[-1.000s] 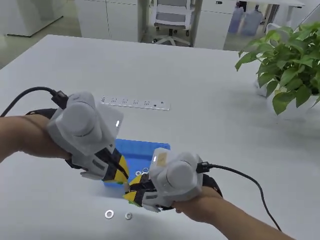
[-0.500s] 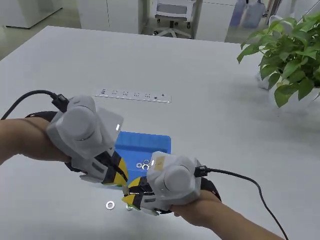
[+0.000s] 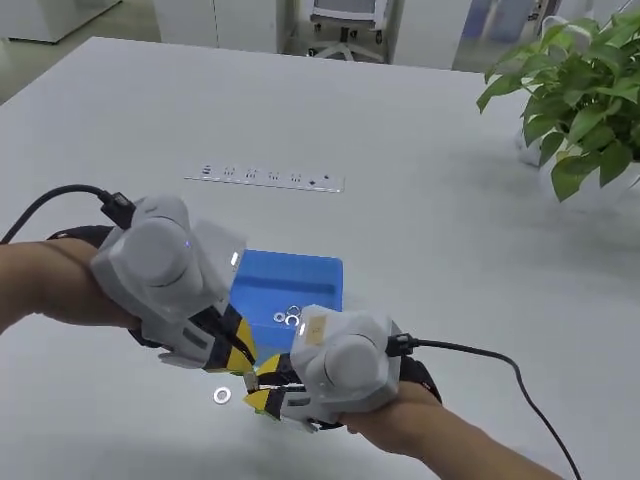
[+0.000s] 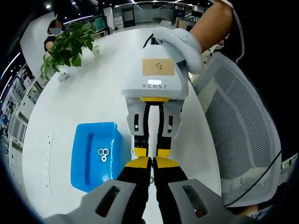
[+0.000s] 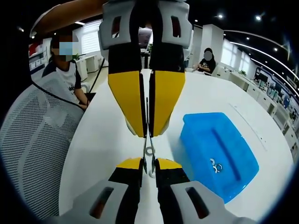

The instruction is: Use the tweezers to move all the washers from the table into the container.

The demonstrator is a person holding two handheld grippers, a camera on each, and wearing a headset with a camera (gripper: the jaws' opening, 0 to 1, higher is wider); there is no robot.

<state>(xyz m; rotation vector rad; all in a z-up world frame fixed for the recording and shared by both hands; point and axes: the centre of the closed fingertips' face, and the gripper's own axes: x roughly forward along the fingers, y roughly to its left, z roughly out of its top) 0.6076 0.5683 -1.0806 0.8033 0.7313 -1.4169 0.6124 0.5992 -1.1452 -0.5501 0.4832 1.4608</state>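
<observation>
The two grippers meet nose to nose over the table in front of the blue container [image 3: 290, 282]. Thin metal tweezers [image 5: 148, 140] run between them. My left gripper [image 4: 152, 163] is shut on one end and my right gripper [image 5: 148, 164] is shut on the other. A washer [image 5: 148, 150] sits right at the tweezers between the yellow jaws; I cannot tell whether it is lifted. Another washer [image 3: 221, 396] lies on the table left of the right gripper [image 3: 265, 388]. A few washers [image 3: 290, 318] lie inside the container [image 4: 93, 149], and these washers [image 4: 103, 152] rest near its middle.
A white power strip [image 3: 265, 179] lies beyond the container. A potted plant [image 3: 580, 90] stands at the far right. Cables trail from both grippers. A mesh office chair [image 5: 42, 140] stands beside the table, and people sit in the background.
The head camera has tilted, so the scene shifted down. The right gripper has edged toward the nearer of the two loose washers, which it now covers in the head view.
</observation>
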